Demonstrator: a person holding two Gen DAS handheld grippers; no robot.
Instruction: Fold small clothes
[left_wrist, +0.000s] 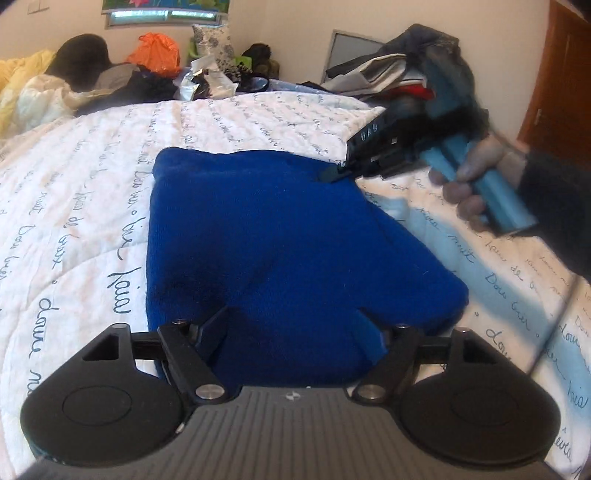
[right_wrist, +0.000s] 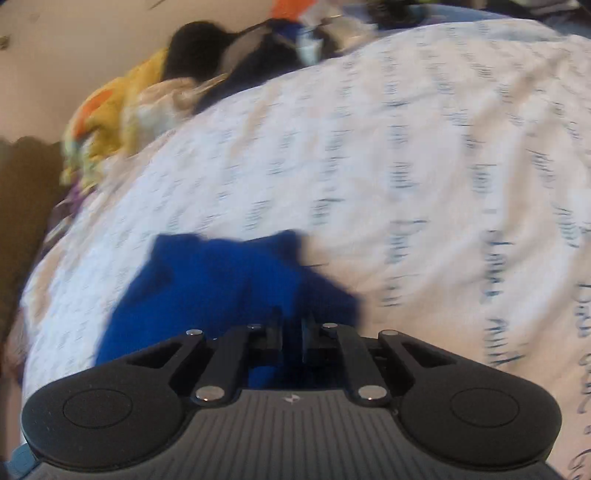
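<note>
A blue knit garment (left_wrist: 280, 240) is lying folded on the white quilt (left_wrist: 92, 206) printed with dark script, its near edge sitting between the spread fingers of the left gripper (left_wrist: 293, 326), which are framing the cloth without pinching it. In the left wrist view the right gripper (left_wrist: 334, 173), held by a hand (left_wrist: 476, 177) around its light-blue handle, is touching the garment's far right corner with its tip. In the blurred right wrist view, its fingers (right_wrist: 275, 334) are standing nearly together over the blue fabric (right_wrist: 221, 288), though whether they are nipping it cannot be told.
</note>
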